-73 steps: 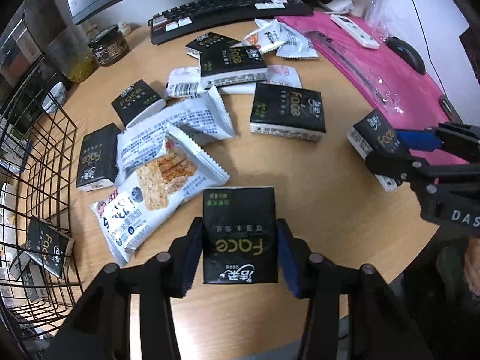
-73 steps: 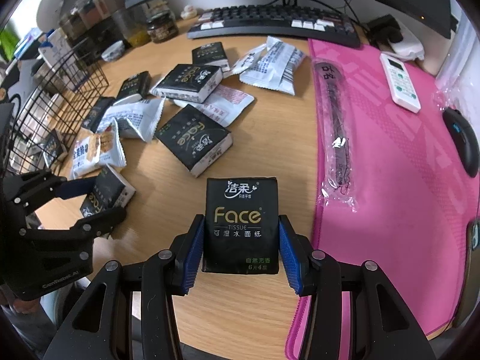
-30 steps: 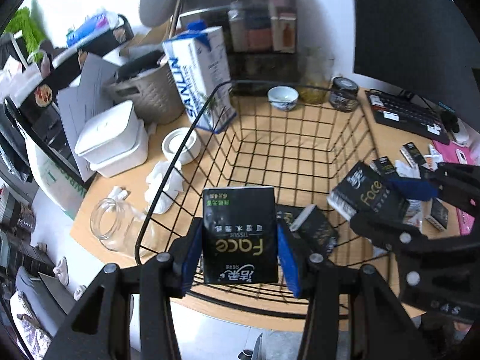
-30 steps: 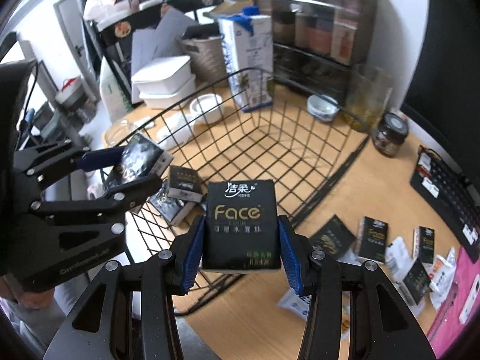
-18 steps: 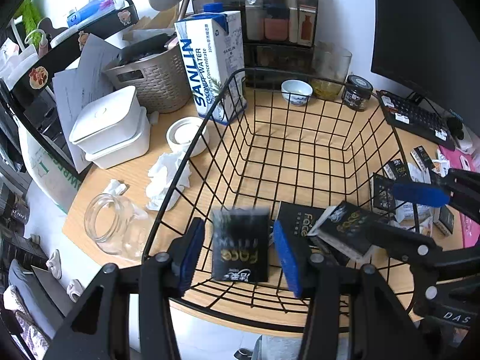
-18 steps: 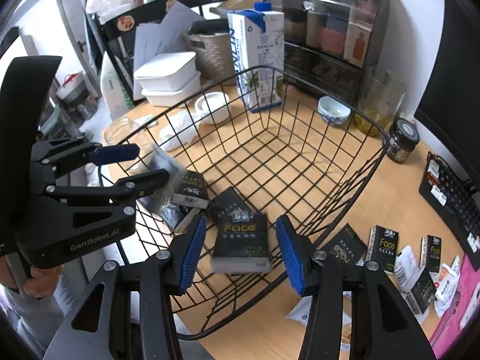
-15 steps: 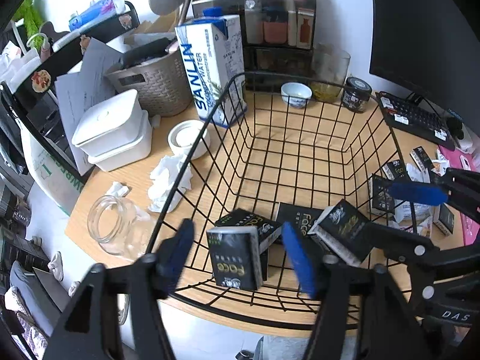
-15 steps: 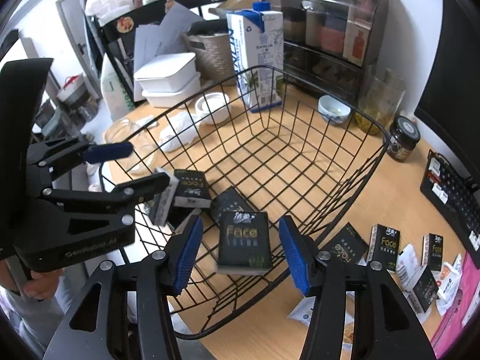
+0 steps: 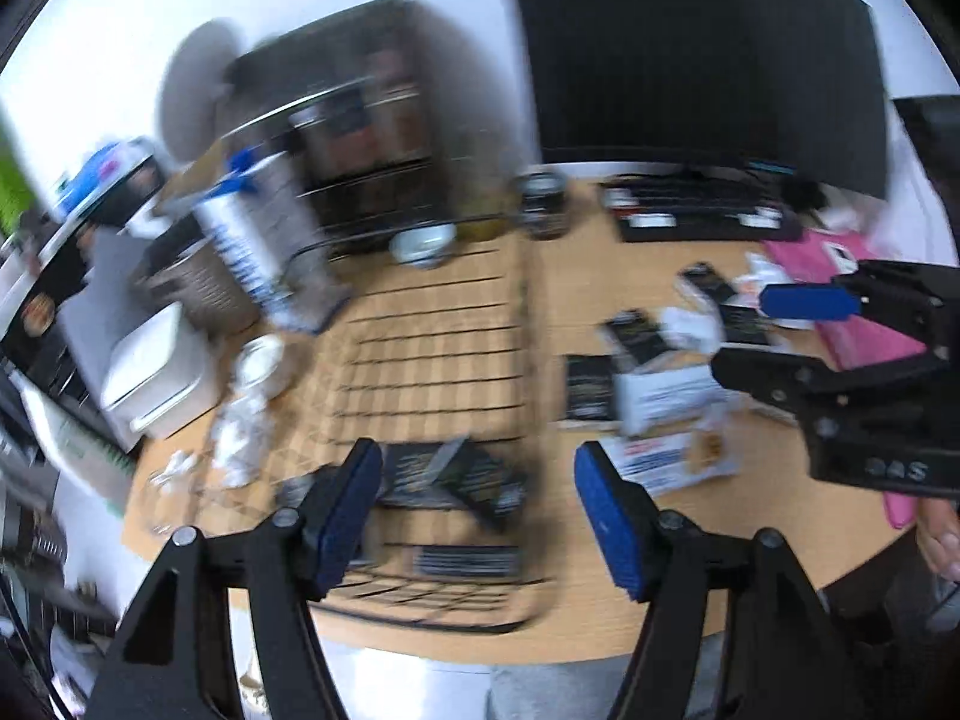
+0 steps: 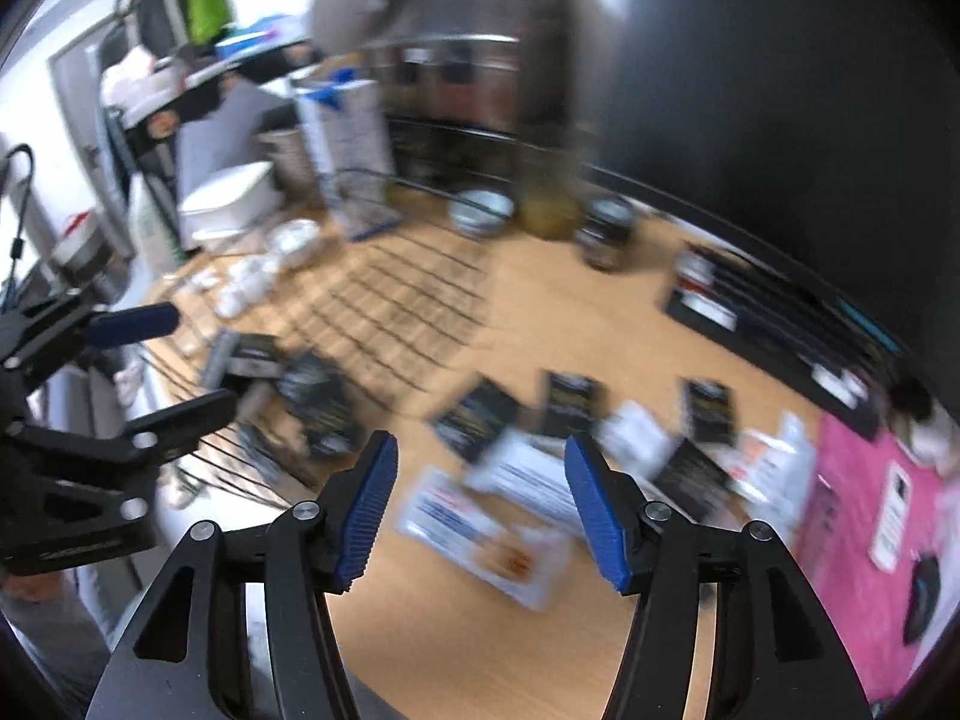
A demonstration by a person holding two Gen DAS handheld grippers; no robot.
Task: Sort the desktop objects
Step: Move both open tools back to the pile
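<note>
Wood-toned worktop (image 10: pixel 540 300) fills both views, though everything on it is smeared by motion blur. At its left end sits a black wire basket (image 9: pixel 432 324), and several dark tissue packs (image 9: pixel 456 474) lie heaped in the basket's near corner; the right wrist view shows the same heap (image 10: pixel 312 396) just inside the wire. More dark packs (image 10: pixel 474 417) and white snack wrappers (image 10: pixel 528 474) lie scattered on the bare wood to the right of the basket, short of a pink mat (image 10: pixel 870 510). Behind the basket stand a blue-and-white carton (image 9: pixel 258 252), a small bowl (image 9: pixel 423 240) and a dark jar (image 9: pixel 543 204); a keyboard (image 9: pixel 696 213) and a black monitor (image 9: pixel 690 54) sit further right. The left gripper (image 9: pixel 480 516) hangs above the basket's near edge with its jaws spread wide and nothing between the blue pads. The right gripper (image 10: pixel 480 510) is over the loose packs and wrappers, its jaws opening, and they too are empty. Each gripper shows at the edge of the other's view, well apart from its partner, and part of a hand (image 9: pixel 939 540) is visible under the right one.
</note>
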